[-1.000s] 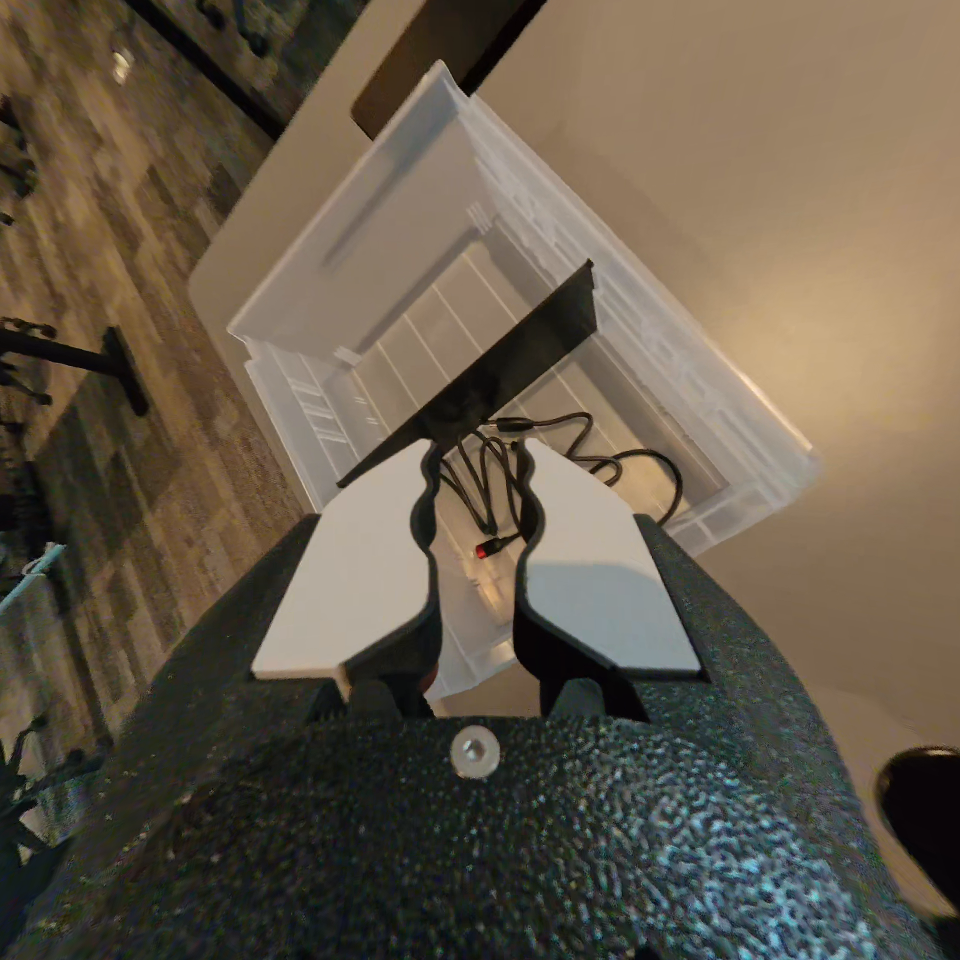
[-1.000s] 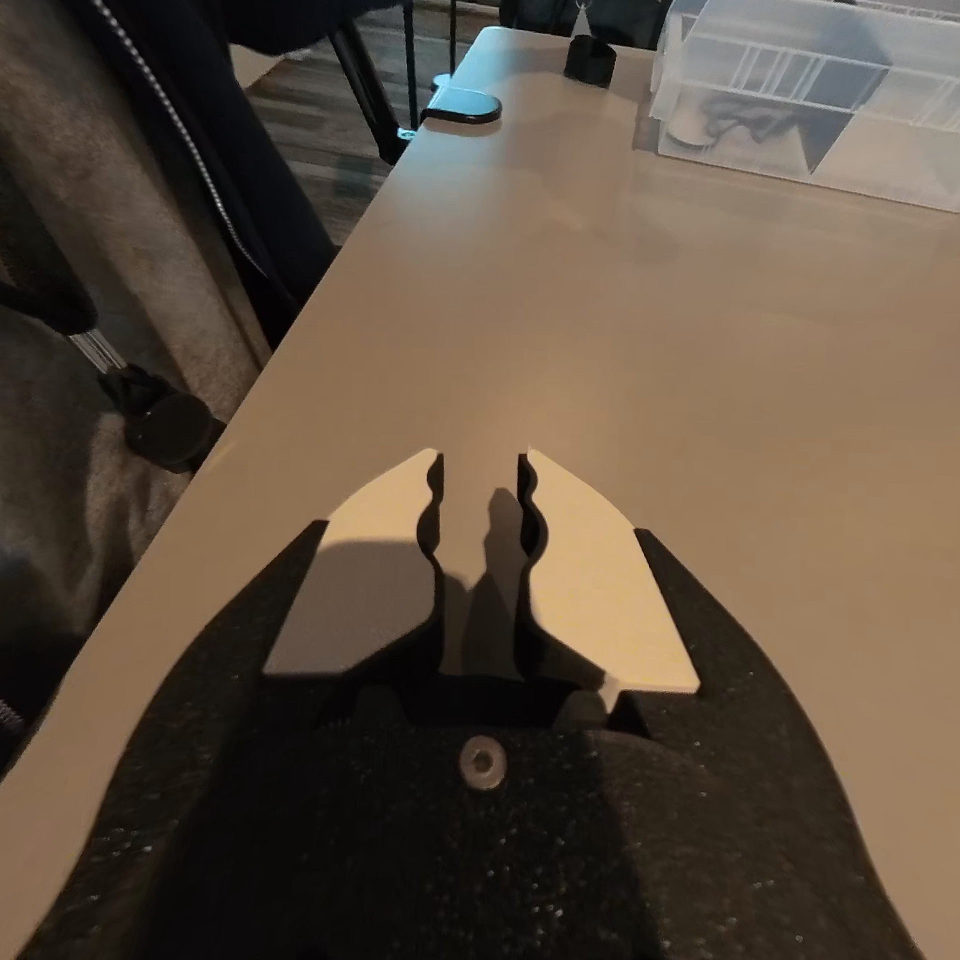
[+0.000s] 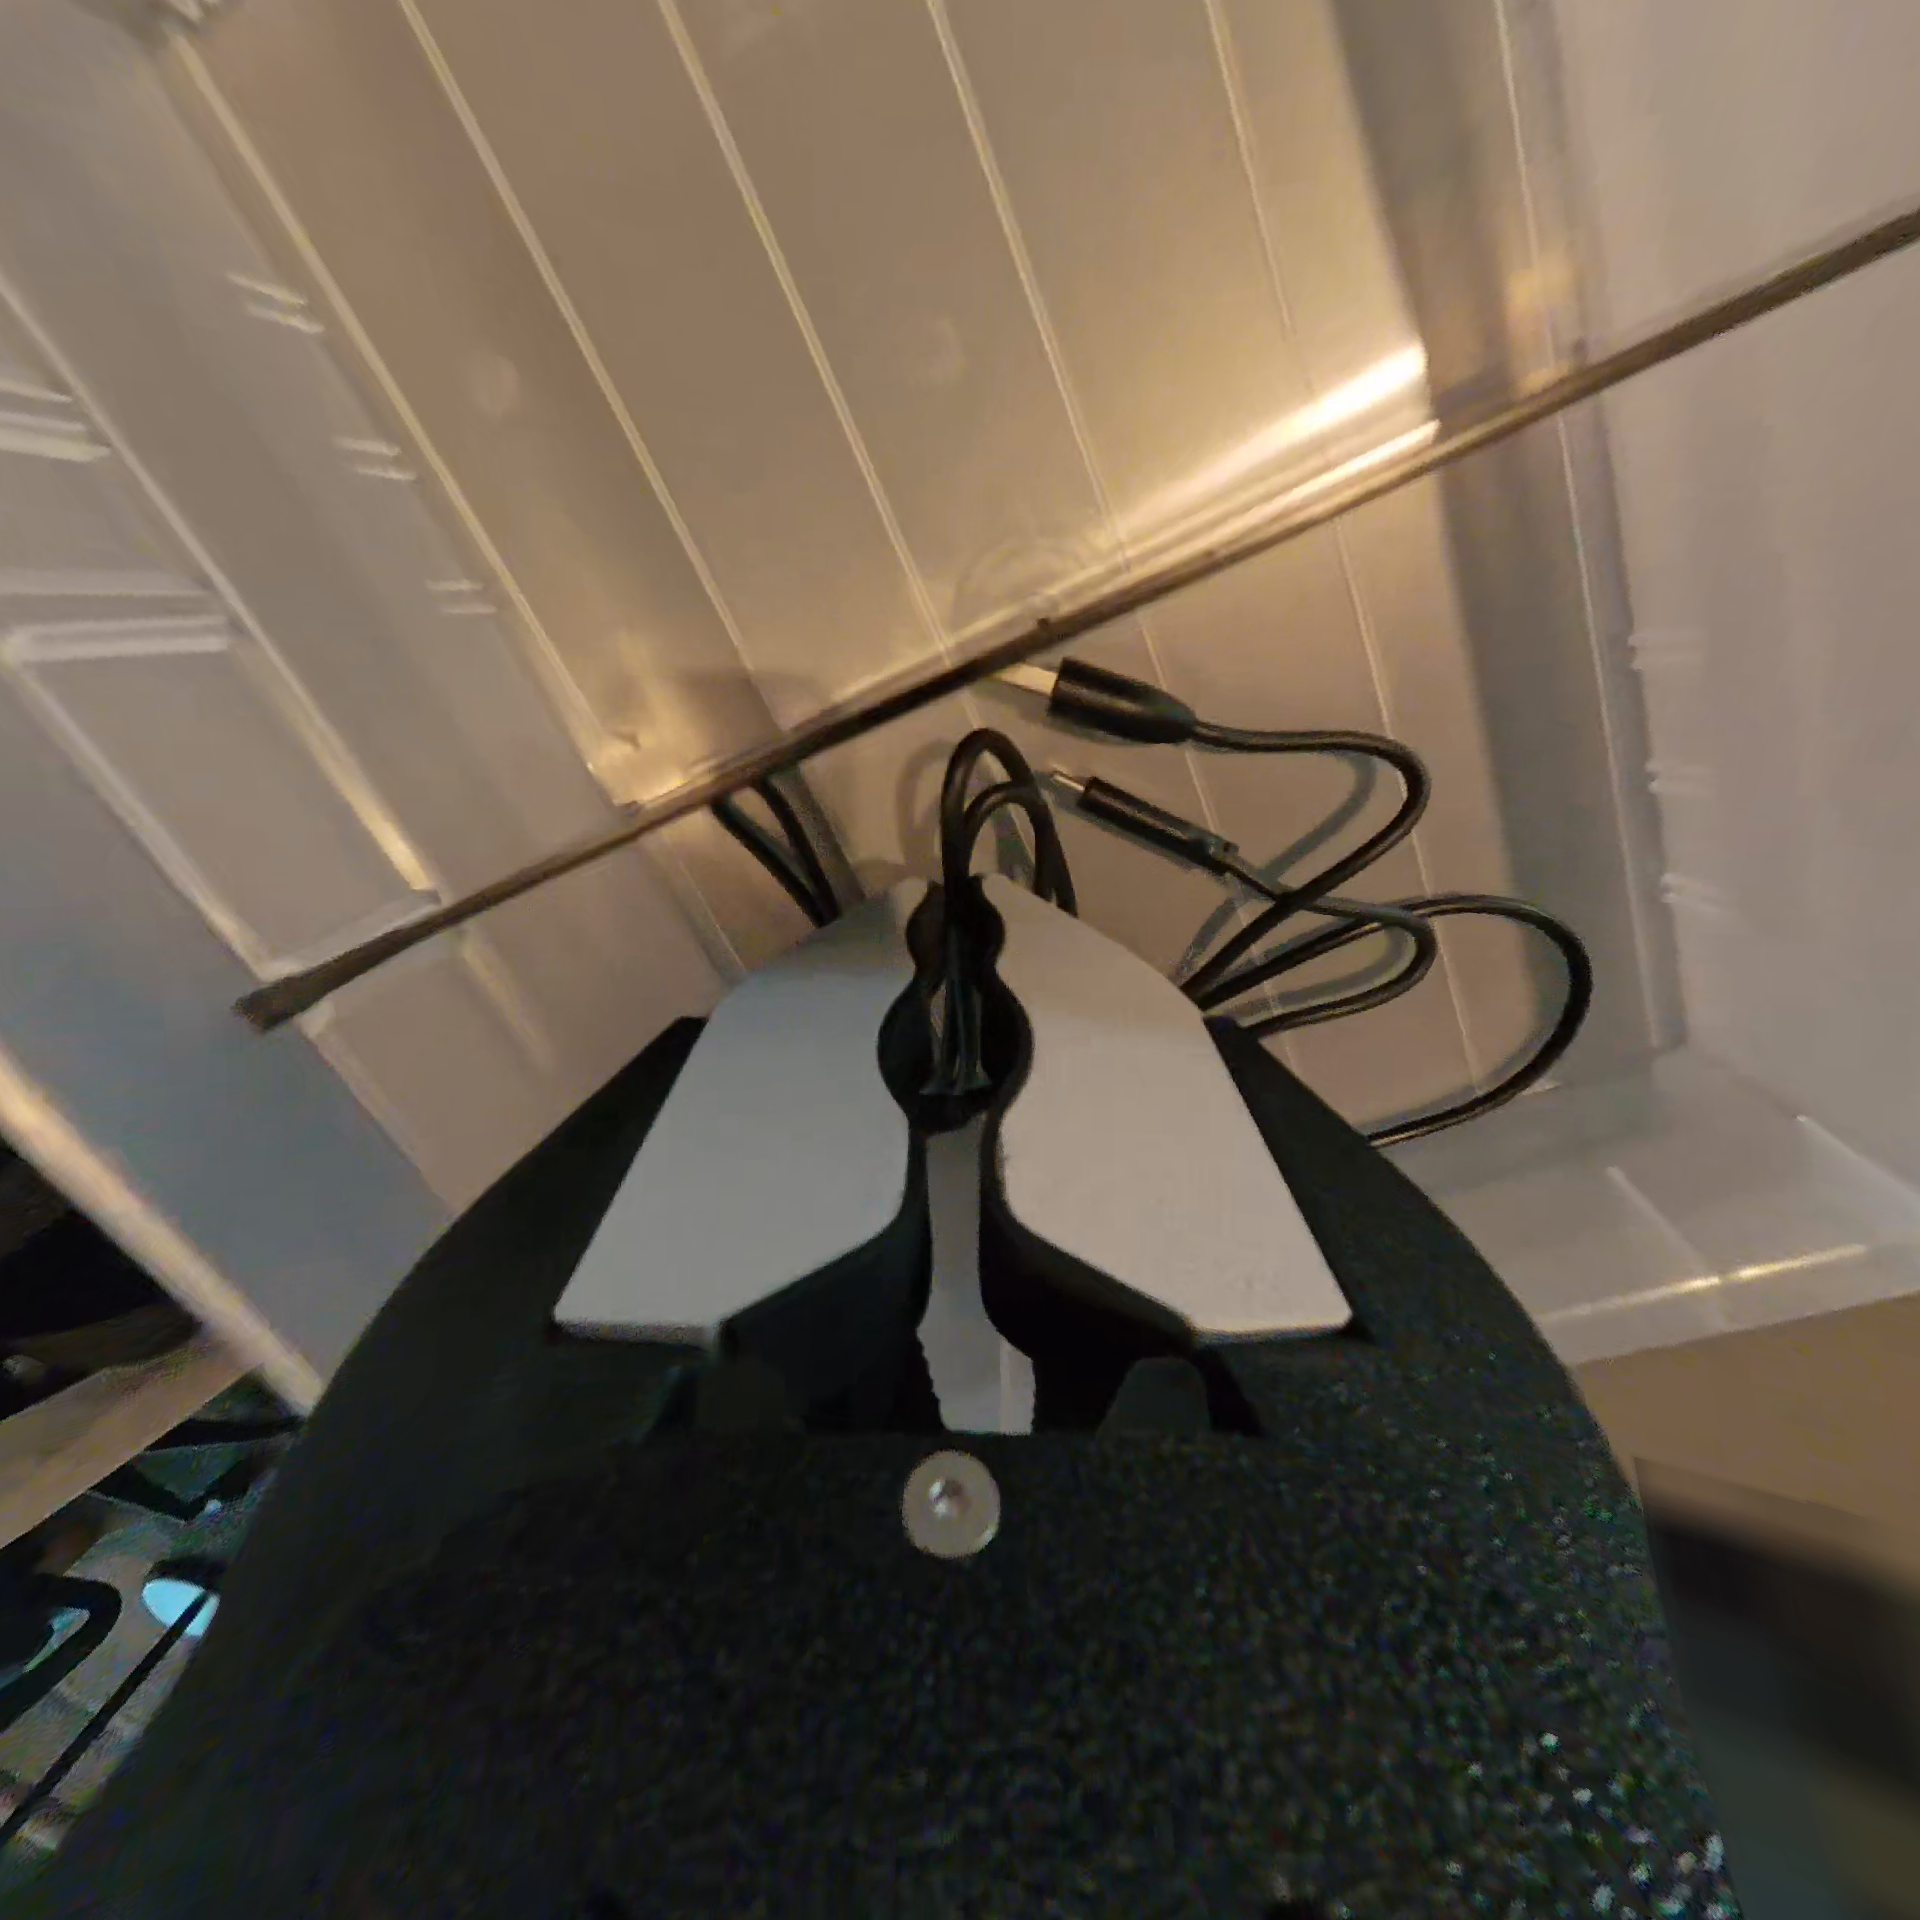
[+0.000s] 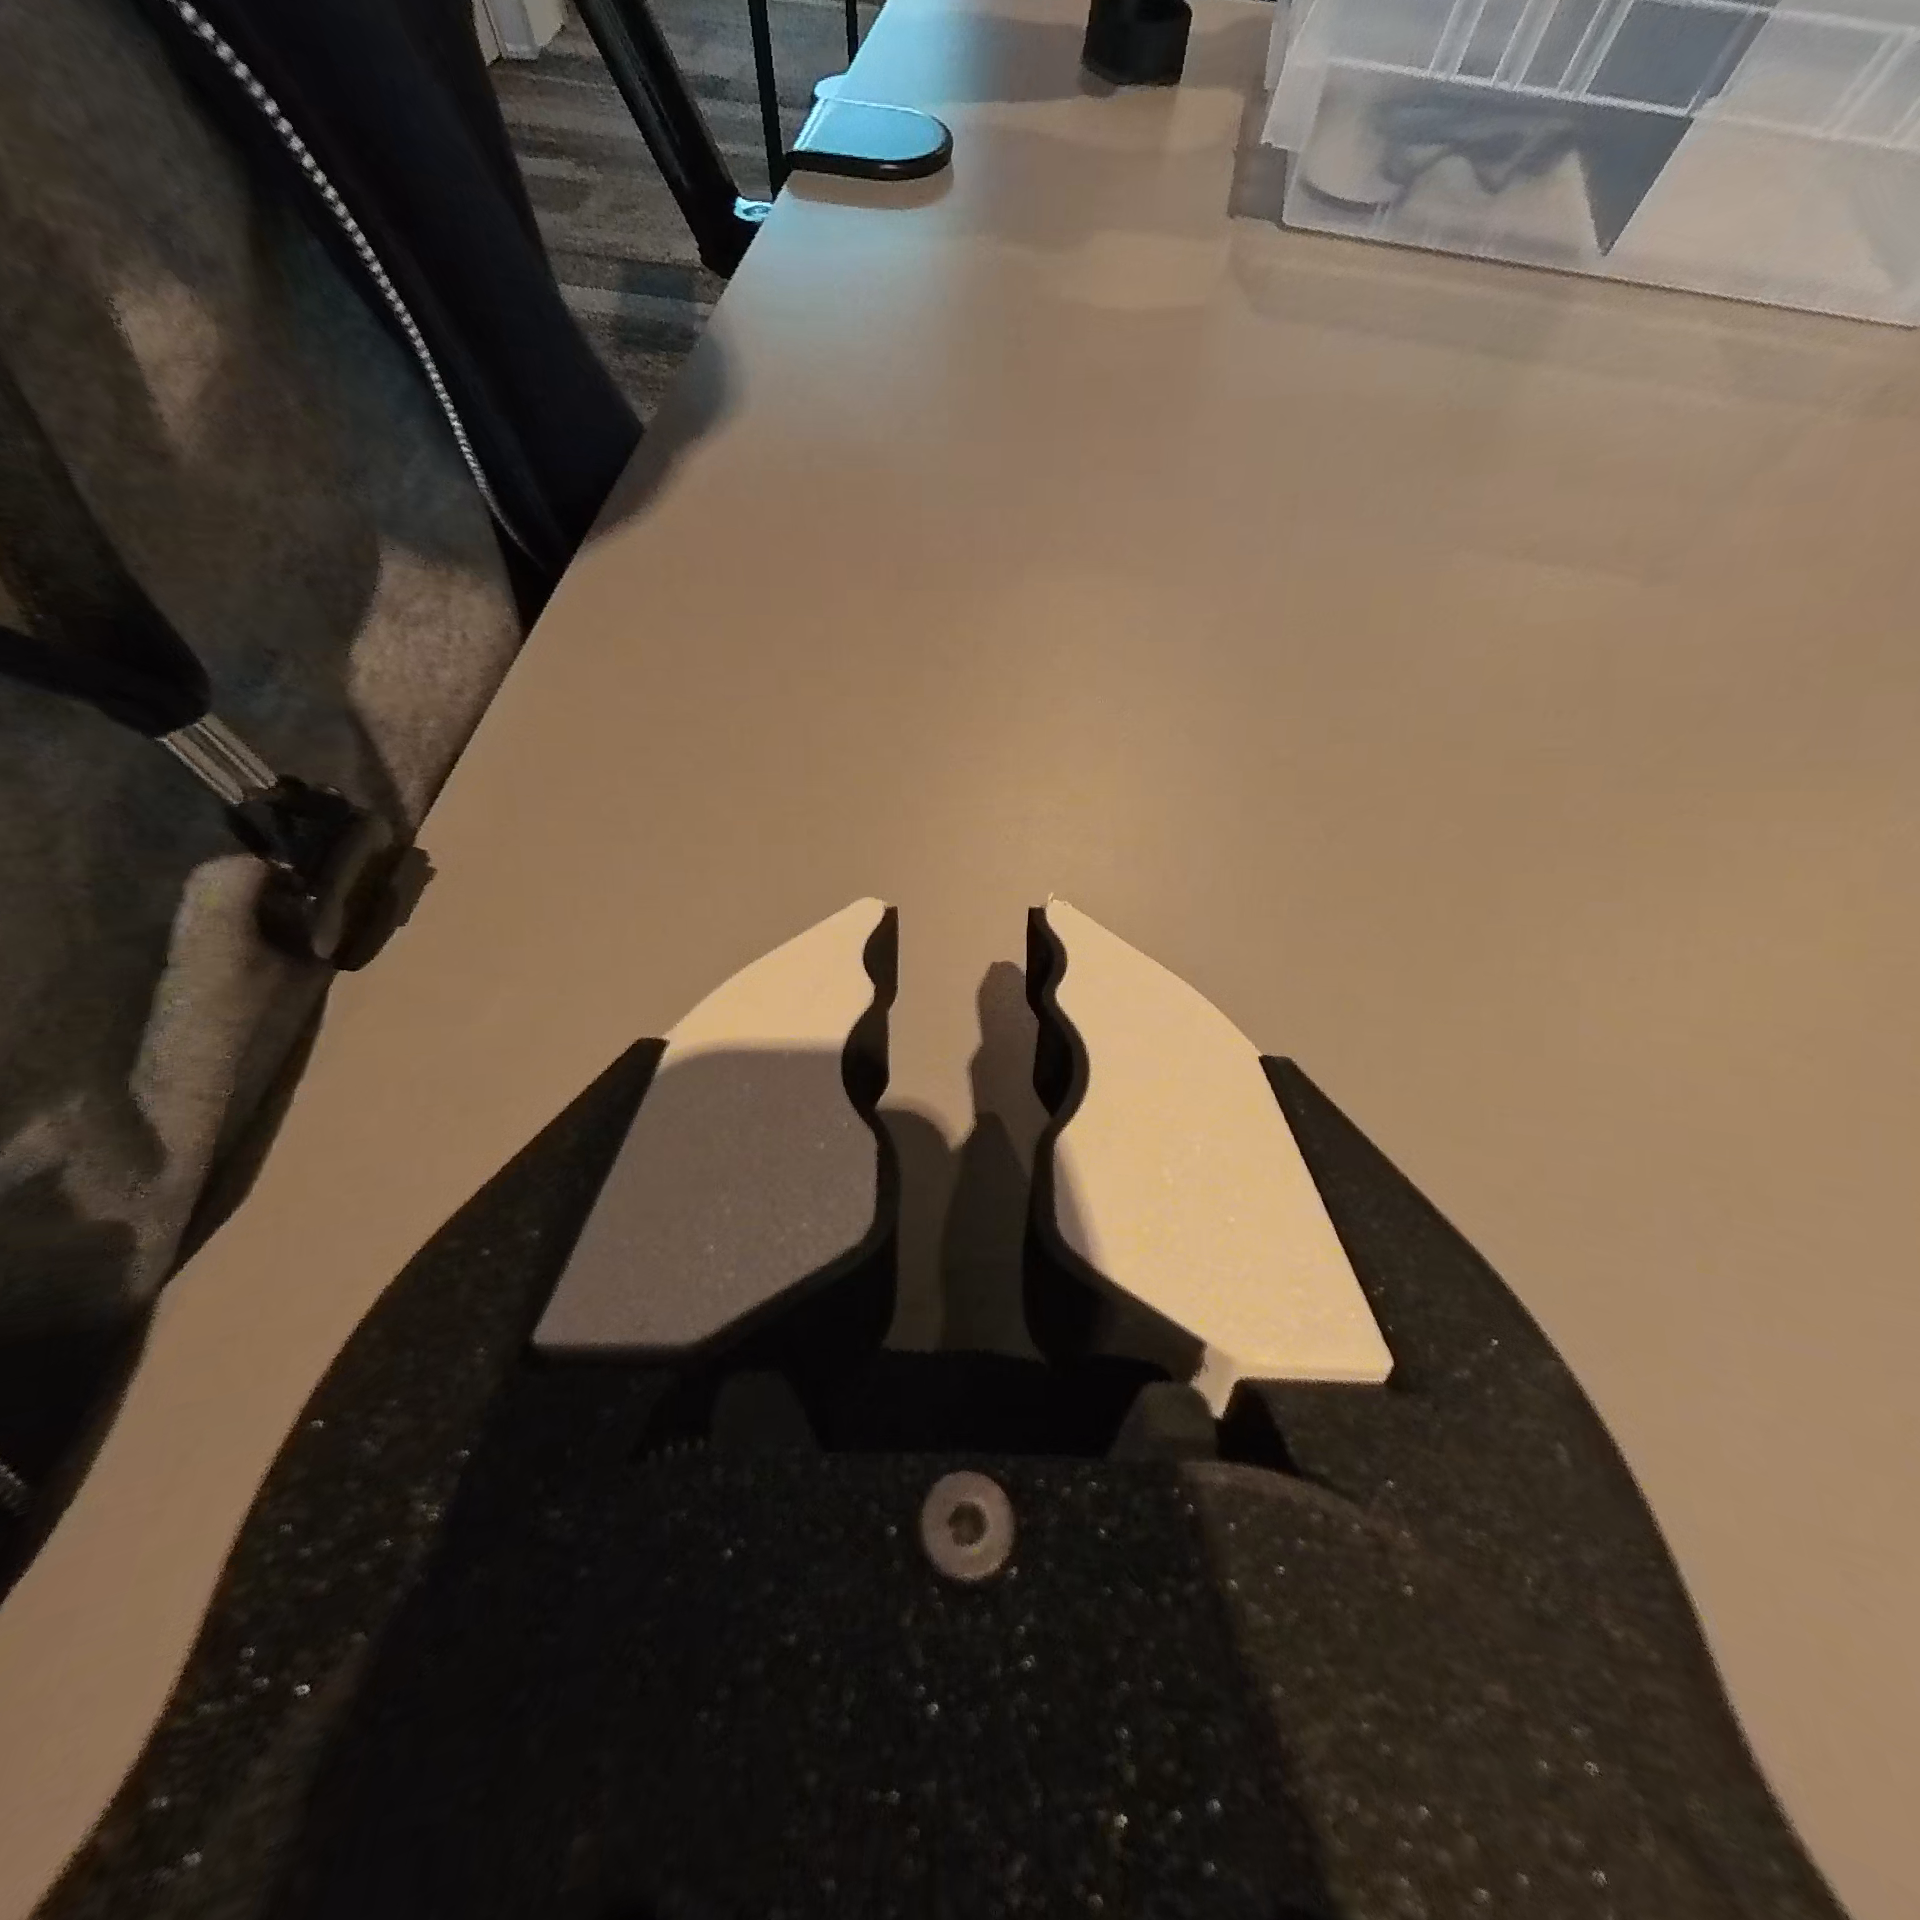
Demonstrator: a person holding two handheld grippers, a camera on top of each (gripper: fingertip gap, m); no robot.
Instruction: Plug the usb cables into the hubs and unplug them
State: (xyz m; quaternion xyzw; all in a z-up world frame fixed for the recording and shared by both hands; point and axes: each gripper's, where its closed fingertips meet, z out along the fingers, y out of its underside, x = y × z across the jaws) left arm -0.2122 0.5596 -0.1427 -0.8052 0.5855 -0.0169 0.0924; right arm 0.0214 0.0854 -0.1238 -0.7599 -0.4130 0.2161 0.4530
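Observation:
My left gripper [image 3: 954, 902] is down inside the clear plastic bin [image 3: 540, 436] and is shut on a bundle of black usb cables [image 3: 961, 1013]. More black cable loops [image 3: 1455, 935] trail to the right on the bin floor. Two loose plugs [image 3: 1117, 694] lie just ahead of the fingertips. A thin dark divider [image 3: 1039, 629] crosses the bin diagonally. My right gripper [image 4: 961, 914] is open and empty, low over the beige table [image 4: 1247, 623]. No hub shows in either view.
The bin also shows in the right wrist view [image 4: 1600, 145] at the far right of the table, with the dark divider inside. A black clamp [image 4: 873, 140] and a black cylinder [image 4: 1132, 42] sit at the table's far edge. A person's dark jacket [image 4: 208, 468] is along the left edge. About 55 cm separates my left fingertips from my right.
My left gripper has dropped from above the bin down into it and closed on the cables. My right gripper has barely moved and stays open.

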